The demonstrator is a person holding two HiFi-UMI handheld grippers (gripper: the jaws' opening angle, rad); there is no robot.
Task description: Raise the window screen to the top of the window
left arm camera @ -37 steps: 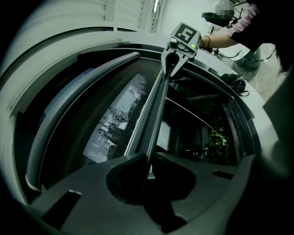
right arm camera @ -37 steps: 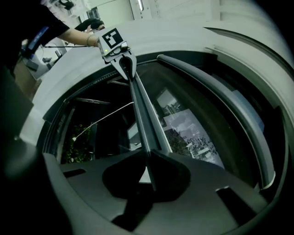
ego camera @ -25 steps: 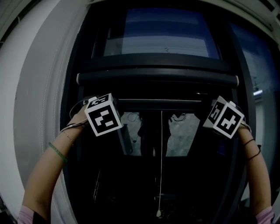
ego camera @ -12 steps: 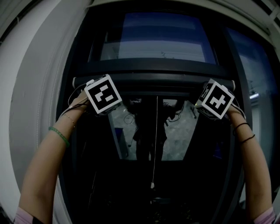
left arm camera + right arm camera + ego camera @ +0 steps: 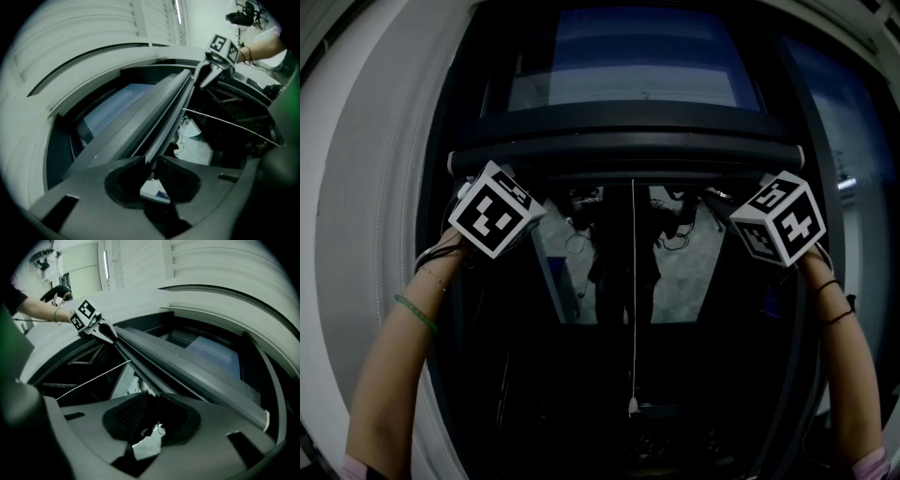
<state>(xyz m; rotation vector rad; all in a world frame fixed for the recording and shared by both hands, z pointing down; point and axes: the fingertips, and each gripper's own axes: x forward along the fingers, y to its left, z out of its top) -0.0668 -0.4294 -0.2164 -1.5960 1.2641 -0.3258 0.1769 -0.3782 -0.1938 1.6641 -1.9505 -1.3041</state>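
Note:
The window screen's dark bottom bar (image 5: pixel 628 174) lies level just under the roller tube (image 5: pixel 623 148) near the top of the window. My left gripper (image 5: pixel 150 165) is shut on the bar's left part, with the thin rail (image 5: pixel 171 105) pinched between its jaws. My right gripper (image 5: pixel 151 402) is shut on the bar's right part. In the head view both marker cubes (image 5: pixel 496 208) (image 5: pixel 780 217) sit just below the bar's ends. A thin pull cord (image 5: pixel 633 291) hangs from the bar's middle, down to its small end knob (image 5: pixel 632 405).
Dark window frame (image 5: pixel 464 309) encloses the glass (image 5: pixel 628 56), with pale wall (image 5: pixel 366 187) to the left. The lower pane reflects a person standing (image 5: pixel 623 262). Each gripper view shows the other gripper along the bar (image 5: pixel 211 70) (image 5: pixel 101 329).
Both grippers have gone up with the bar held between them. The bar has risen from well below the roller tube to just under it, and the cord went up with it.

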